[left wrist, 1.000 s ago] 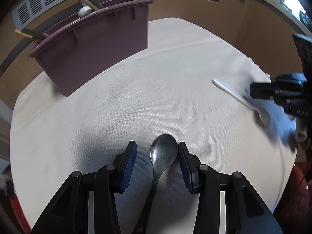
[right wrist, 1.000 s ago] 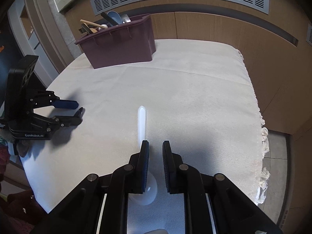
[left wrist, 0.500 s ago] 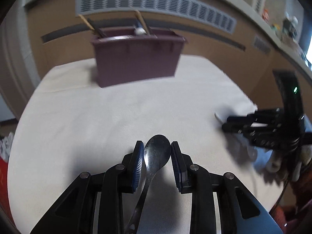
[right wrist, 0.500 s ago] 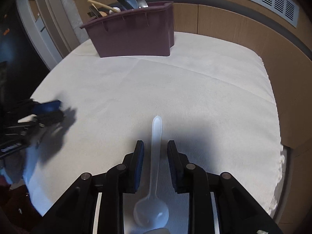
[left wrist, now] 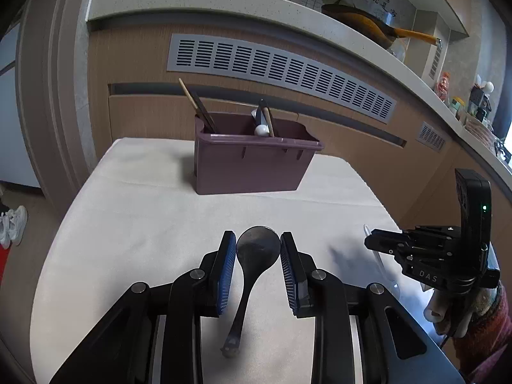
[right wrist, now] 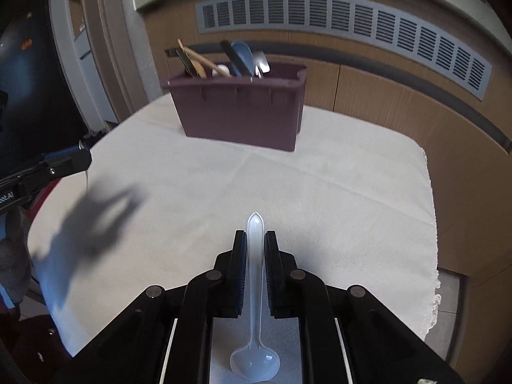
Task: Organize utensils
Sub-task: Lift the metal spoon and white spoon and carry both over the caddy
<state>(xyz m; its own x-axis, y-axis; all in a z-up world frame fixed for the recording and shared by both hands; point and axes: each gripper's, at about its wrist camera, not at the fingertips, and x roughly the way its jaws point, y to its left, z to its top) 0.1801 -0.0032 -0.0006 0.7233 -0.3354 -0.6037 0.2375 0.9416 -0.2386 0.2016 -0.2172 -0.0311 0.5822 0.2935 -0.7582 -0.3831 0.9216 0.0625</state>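
My left gripper is shut on a metal spoon, its bowl held between the blue pads and its handle hanging toward me, above the white cloth. My right gripper is shut on a white plastic spoon by its handle, with the bowl toward me. A purple utensil bin stands upright at the far side of the table and holds chopsticks and spoons; it also shows in the right wrist view. The right gripper shows at the right of the left wrist view, and the left gripper at the left of the right wrist view.
The table is covered by a white cloth with a fringed right edge. A wooden wall with a grey vent stands behind the bin. White shoes lie on the floor at the left.
Both grippers have risen off the cloth with their spoons and tilted up, so the bin sits lower and nearer the centre. The right gripper has closed tighter on the plastic spoon's handle.
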